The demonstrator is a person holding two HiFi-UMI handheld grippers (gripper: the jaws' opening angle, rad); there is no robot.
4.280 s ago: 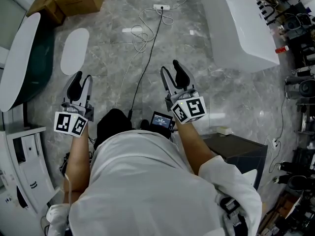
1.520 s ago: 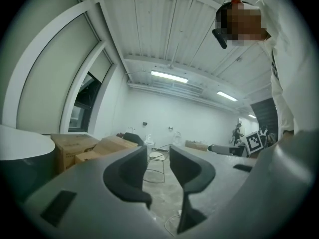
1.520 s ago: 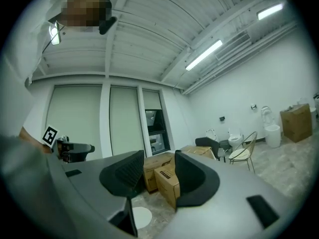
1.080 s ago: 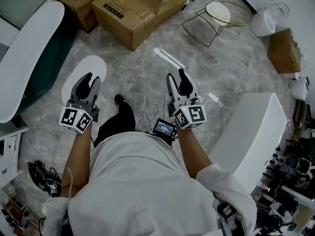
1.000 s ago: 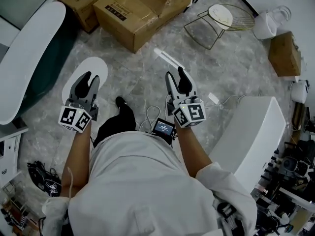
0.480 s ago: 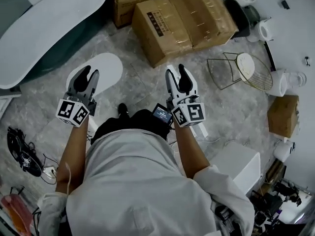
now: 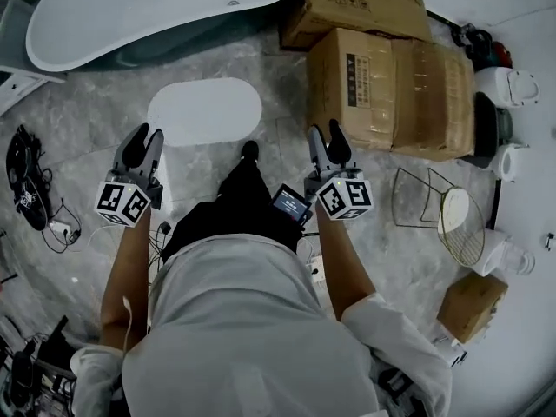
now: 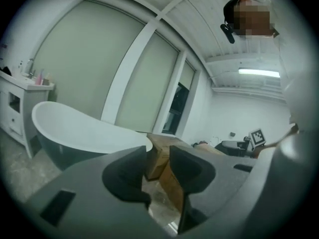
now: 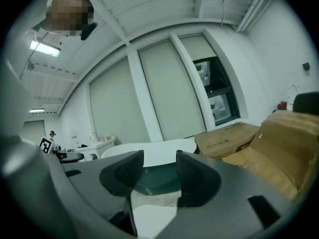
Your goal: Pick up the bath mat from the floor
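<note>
**Head view.** The white oval bath mat (image 7: 204, 111) lies flat on the grey marbled floor (image 7: 87, 137), straight ahead of the person. It is at about 2 o'clock from the left hand-held gripper (image 7: 142, 137) and about 9 o'clock from the right hand-held gripper (image 7: 327, 137). Neither gripper touches it. From above, each pair of jaws shows a narrow gap, and nothing is seen in either. The bathtub (image 7: 156, 7) sits at 11 o'clock, cut off by the top edge. Cardboard boxes (image 7: 391, 85) are stacked at 1 o'clock and a wire stand (image 7: 439, 211) stands at 3 o'clock. The person's white shirt (image 7: 243, 320) hides the floor under the body.

**Left gripper view.** The left hand-held gripper (image 8: 158, 158) has its jaws partly apart and holds nothing. Only a strip of cardboard box (image 8: 162, 139) and floor shows through the gap. The bathtub (image 8: 84, 133) lies at 9 o'clock. The gripper's own body blocks the lower frame, and the mat cannot be made out here.

**Right gripper view.** The right hand-held gripper (image 9: 159, 166) is likewise part-open and empty. Through the gap at 6 o'clock a pale patch of the bath mat (image 9: 155, 220) shows, with most of it hidden by the jaws. The tub's rim (image 9: 154, 151) is beyond it, and boxes (image 9: 239, 138) are at 3 o'clock.
</note>
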